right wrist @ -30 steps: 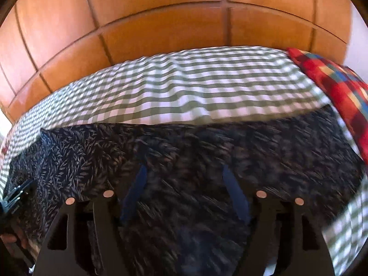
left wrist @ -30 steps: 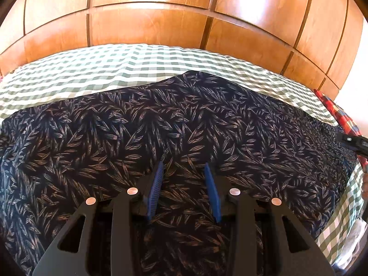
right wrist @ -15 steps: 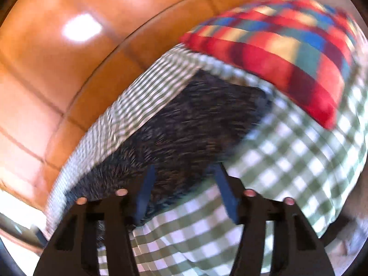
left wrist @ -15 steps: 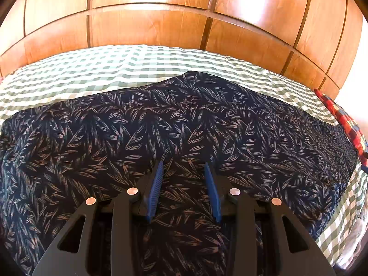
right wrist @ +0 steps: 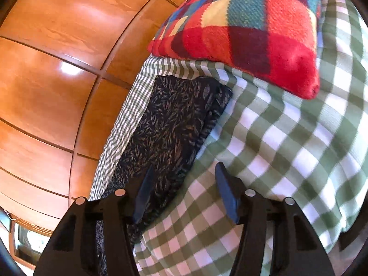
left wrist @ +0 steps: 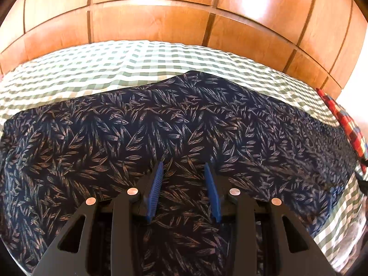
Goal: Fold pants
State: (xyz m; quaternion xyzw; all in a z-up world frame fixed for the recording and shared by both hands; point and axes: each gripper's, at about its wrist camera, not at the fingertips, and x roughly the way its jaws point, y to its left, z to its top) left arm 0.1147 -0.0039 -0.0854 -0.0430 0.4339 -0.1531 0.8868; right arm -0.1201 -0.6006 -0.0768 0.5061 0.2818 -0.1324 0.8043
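Observation:
Dark navy pants (left wrist: pixel 161 126) with a tan leaf print lie spread flat across a green-and-white checked bed cover (left wrist: pixel 115 64). My left gripper (left wrist: pixel 183 164) hovers over their near middle, open, its blue pads apart with no cloth pinched between them. In the right wrist view one end of the pants (right wrist: pixel 170 119) shows as stacked layers with a straight side edge. My right gripper (right wrist: pixel 185 166) straddles that edge, left finger over the pants, right finger over the checked cover (right wrist: pixel 276 142). Its jaws are opening and the pads press on nothing.
A glossy wooden panel wall (left wrist: pixel 161 18) runs along the far side of the bed (right wrist: pixel 46 69). A red plaid cushion (right wrist: pixel 241 23) lies on the cover just beyond the pants' end, also at the right edge of the left view as a plaid cushion (left wrist: pixel 345 119).
The right gripper has swung from above the pants' middle to their end by the plaid cushion, rolling as it went, and its jaws stand narrower. The left gripper has kept still.

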